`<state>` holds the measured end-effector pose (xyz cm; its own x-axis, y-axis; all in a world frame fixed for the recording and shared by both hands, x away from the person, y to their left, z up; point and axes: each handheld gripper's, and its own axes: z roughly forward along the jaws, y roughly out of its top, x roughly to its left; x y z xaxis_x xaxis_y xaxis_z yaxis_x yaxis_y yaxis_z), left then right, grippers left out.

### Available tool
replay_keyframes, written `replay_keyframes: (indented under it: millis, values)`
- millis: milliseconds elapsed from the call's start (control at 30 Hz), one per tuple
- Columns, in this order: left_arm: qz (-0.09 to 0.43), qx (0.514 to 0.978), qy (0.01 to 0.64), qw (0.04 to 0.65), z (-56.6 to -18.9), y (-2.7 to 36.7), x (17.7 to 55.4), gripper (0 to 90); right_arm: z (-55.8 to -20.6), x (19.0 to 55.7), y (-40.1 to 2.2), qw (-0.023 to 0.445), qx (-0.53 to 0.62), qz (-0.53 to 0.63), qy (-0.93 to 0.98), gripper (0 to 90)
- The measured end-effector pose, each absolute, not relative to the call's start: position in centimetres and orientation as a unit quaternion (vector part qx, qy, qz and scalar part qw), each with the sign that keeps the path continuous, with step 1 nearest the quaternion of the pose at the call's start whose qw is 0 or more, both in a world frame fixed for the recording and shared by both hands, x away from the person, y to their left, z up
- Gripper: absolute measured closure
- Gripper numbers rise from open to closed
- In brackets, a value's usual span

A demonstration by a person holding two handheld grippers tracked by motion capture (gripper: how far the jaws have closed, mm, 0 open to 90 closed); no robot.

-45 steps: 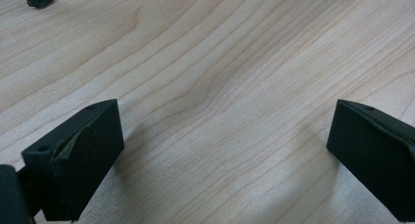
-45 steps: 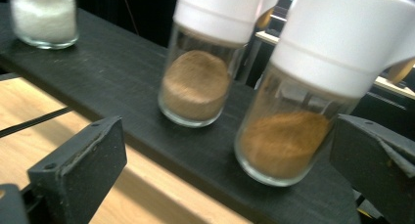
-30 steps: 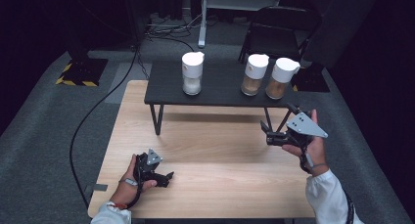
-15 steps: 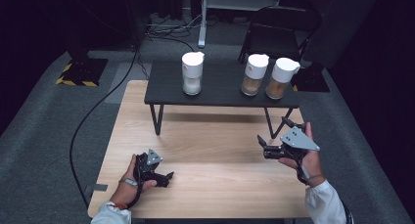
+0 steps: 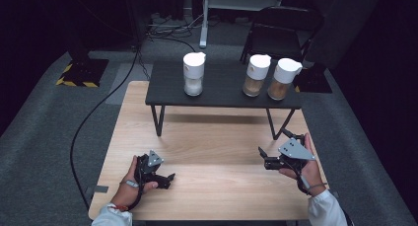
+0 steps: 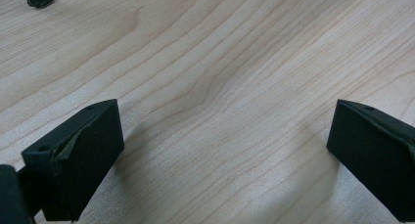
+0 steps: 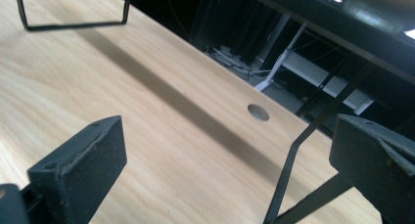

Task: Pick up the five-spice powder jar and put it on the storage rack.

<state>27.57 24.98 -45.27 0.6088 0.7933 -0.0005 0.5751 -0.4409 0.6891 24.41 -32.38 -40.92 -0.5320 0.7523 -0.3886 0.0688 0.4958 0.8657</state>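
Observation:
Three white-lidded jars stand on a low black shelf (image 5: pixel 222 95) at the far side of the wooden table (image 5: pixel 212 137): one with pale contents (image 5: pixel 193 74) at the left, two with brownish contents (image 5: pixel 257 75) (image 5: pixel 284 79) at the right. My left gripper (image 5: pixel 169 178) rests low over the table's near left, pointing right. Its jaws stand wide apart over bare wood (image 6: pixel 225 155). My right gripper (image 5: pixel 262 158) hovers at the near right, pointing left, below the shelf's right leg (image 7: pixel 293 155). It is open too (image 7: pixel 230 170), with nothing between its jaws.
A round hole (image 7: pixel 258 112) pierces the tabletop near the shelf's leg. Behind the table stand a black chair (image 5: pixel 281 23) and a white stand (image 5: pixel 204 23). A black cable (image 5: pixel 93 117) runs over the grey carpet at the left.
My right gripper has come down and back toward the person, from beside the shelf's leg to low over the table. The left gripper has stayed put.

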Motion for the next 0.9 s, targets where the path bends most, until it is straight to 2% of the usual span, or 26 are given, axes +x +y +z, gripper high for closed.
replay_keyframes:
  millis: [900]
  values:
    - [0.164, 0.833, 0.411, 0.333, -45.3, 25.0, 27.6, 0.0, -44.3, 24.1, -34.4, 0.361, 0.305, 0.344, 0.811, 0.3]
